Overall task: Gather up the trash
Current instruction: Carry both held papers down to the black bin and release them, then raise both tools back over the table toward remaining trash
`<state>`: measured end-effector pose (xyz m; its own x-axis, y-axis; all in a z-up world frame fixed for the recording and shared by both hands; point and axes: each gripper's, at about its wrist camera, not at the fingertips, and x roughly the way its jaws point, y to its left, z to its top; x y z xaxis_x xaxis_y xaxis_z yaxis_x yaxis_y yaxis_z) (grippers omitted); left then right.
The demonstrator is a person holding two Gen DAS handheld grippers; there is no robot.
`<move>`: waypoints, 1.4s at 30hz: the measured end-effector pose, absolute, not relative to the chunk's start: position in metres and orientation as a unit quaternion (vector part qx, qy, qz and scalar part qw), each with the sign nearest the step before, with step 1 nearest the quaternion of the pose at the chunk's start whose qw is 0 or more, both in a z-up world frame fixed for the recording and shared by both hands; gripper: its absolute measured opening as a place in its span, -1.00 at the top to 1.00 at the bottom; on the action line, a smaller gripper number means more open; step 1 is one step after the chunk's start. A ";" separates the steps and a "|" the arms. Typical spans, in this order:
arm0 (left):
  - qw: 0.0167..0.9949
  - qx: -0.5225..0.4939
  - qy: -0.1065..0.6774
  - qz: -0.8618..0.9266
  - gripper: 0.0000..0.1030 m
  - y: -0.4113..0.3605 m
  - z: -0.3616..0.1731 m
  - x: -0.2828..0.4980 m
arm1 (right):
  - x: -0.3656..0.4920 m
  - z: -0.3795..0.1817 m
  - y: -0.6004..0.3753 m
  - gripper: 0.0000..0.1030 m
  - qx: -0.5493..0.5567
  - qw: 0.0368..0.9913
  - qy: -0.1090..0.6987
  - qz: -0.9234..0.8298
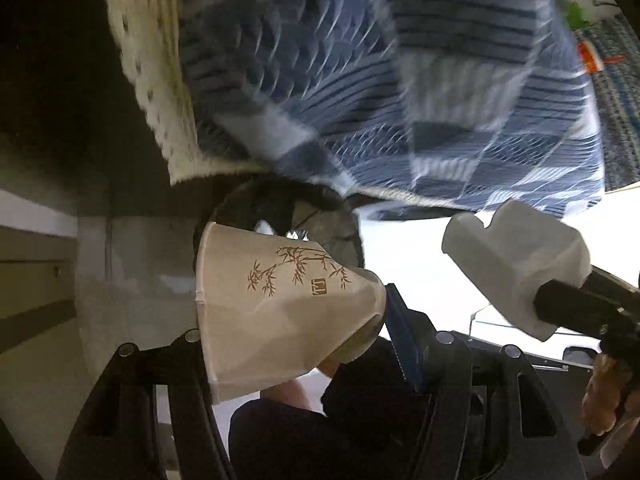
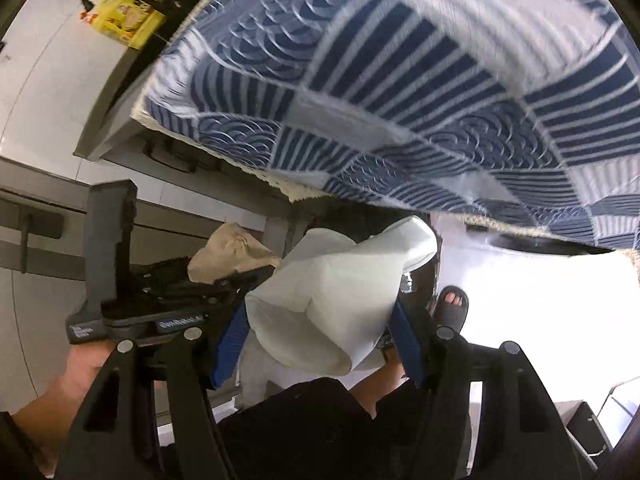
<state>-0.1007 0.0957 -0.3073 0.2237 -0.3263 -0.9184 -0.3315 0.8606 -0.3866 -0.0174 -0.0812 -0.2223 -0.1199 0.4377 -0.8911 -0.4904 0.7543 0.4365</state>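
Observation:
My left gripper (image 1: 296,344) is shut on a crushed paper cup (image 1: 280,300) with a brown bamboo print, held sideways over the dark round mouth of a trash bin (image 1: 320,224). My right gripper (image 2: 320,344) is shut on a white plastic bottle (image 2: 336,296), which also shows in the left wrist view (image 1: 516,268) to the right of the cup. In the right wrist view the left gripper's body (image 2: 152,280) and its cup (image 2: 232,252) sit to the left of the bottle.
A blue and white patterned cloth (image 1: 400,80) hangs over the table edge above both grippers. A yellow box (image 2: 128,24) lies at the far left. A sandalled foot (image 2: 452,308) stands on the white floor beside the bin. Grey cabinet fronts (image 2: 40,220) are on the left.

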 end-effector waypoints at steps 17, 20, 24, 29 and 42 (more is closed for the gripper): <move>0.683 -0.284 0.672 0.028 -0.61 0.092 -0.377 -0.093 | -0.001 -0.257 -0.085 -0.59 0.025 0.638 0.695 0.331; 0.687 -0.278 0.671 0.030 -0.61 0.094 -0.372 -0.090 | 0.001 -0.250 -0.085 -0.59 0.024 0.643 0.690 0.330; 0.692 -0.273 0.667 0.033 -0.61 0.098 -0.359 -0.089 | 0.003 -0.243 -0.088 -0.59 0.024 0.648 0.687 0.328; 0.703 -0.267 0.658 0.031 -0.61 0.099 -0.337 -0.088 | 0.003 -0.236 -0.089 -0.59 0.022 0.653 0.684 0.325; 0.740 -0.257 0.622 0.021 -0.61 0.106 -0.256 -0.090 | -0.003 -0.194 -0.098 -0.59 0.015 0.677 0.664 0.317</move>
